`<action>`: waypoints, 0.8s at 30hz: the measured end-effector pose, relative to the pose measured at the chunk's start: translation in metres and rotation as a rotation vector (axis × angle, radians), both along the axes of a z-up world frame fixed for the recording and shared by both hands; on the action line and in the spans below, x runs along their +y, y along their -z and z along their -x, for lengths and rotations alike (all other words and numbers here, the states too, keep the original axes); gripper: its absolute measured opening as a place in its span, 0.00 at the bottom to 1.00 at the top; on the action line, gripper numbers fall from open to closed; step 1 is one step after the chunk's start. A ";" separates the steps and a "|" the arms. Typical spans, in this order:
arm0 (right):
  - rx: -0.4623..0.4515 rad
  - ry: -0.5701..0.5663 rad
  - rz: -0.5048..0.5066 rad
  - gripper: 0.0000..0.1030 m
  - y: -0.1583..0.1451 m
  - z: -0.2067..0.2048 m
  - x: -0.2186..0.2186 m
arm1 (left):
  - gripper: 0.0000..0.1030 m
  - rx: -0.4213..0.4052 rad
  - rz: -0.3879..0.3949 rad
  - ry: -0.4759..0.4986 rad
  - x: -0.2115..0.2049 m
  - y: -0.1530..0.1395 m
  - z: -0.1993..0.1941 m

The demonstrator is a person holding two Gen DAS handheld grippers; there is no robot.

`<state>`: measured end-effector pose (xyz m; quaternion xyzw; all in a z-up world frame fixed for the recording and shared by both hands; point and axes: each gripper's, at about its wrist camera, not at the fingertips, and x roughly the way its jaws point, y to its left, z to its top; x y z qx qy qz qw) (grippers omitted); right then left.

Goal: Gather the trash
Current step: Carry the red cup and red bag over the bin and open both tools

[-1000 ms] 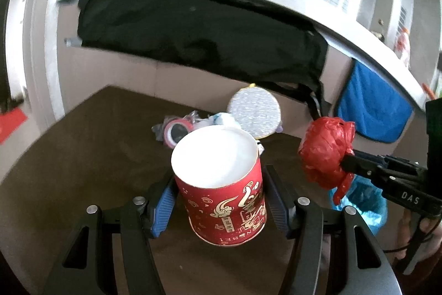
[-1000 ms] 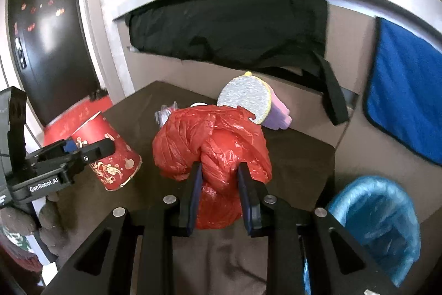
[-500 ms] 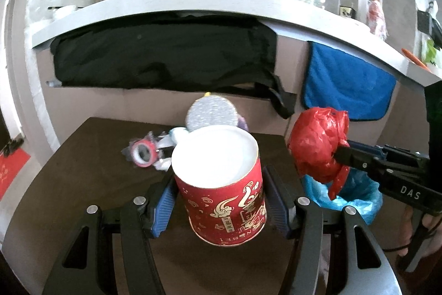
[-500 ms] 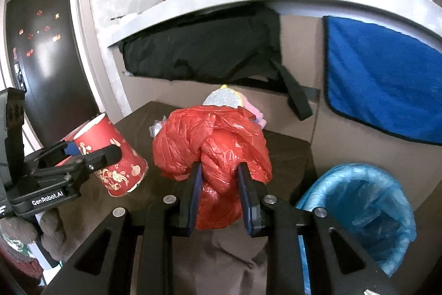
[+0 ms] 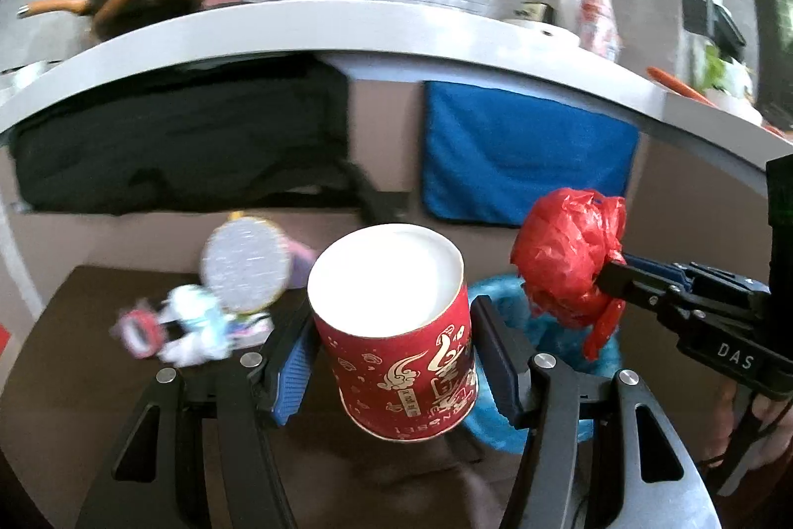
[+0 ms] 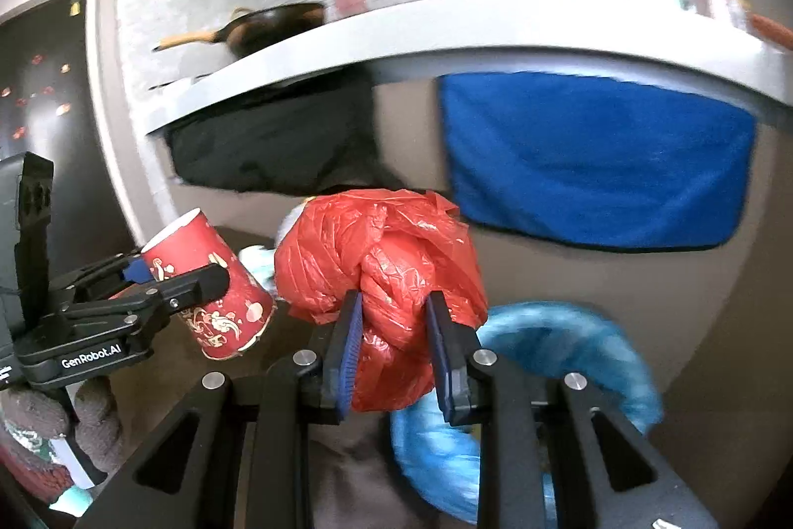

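My left gripper (image 5: pixel 391 335) is shut on a red paper cup (image 5: pixel 396 330) with gold print, held upright with its white inside showing; the right wrist view shows the same cup (image 6: pixel 213 286) tilted at the left. My right gripper (image 6: pixel 391 325) is shut on a crumpled red plastic bag (image 6: pixel 381 261), which hangs at the right of the left wrist view (image 5: pixel 570 256). A bin lined with a blue bag (image 6: pixel 545 355) stands just beyond and below the right gripper, beside the dark table (image 5: pixel 74 380). More litter (image 5: pixel 193 325) lies on the table at the left.
A round silver pad (image 5: pixel 245 264) leans against the counter wall. A black cloth (image 5: pixel 188 147) and a blue towel (image 5: pixel 525 152) hang under the grey counter (image 5: pixel 396 28), which carries a pan (image 5: pixel 143 3). A person's gloved hand (image 6: pixel 59 420) holds the left gripper.
Both grippers have swung to the right with their loads. The table litter and silver pad slid leftward in view, and the blue bin came into view under the bag and behind the cup.
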<state>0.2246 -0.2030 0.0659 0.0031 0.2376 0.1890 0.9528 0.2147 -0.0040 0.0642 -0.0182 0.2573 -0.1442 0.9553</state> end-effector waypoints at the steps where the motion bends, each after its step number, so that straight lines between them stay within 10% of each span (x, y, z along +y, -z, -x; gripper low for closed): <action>1: -0.004 0.018 -0.004 0.22 -0.001 0.001 -0.009 | 0.58 0.003 0.004 0.018 -0.010 0.001 -0.003; 24: 0.133 0.186 -0.127 0.22 0.060 -0.029 -0.115 | 0.58 0.144 -0.043 0.176 -0.113 0.060 -0.068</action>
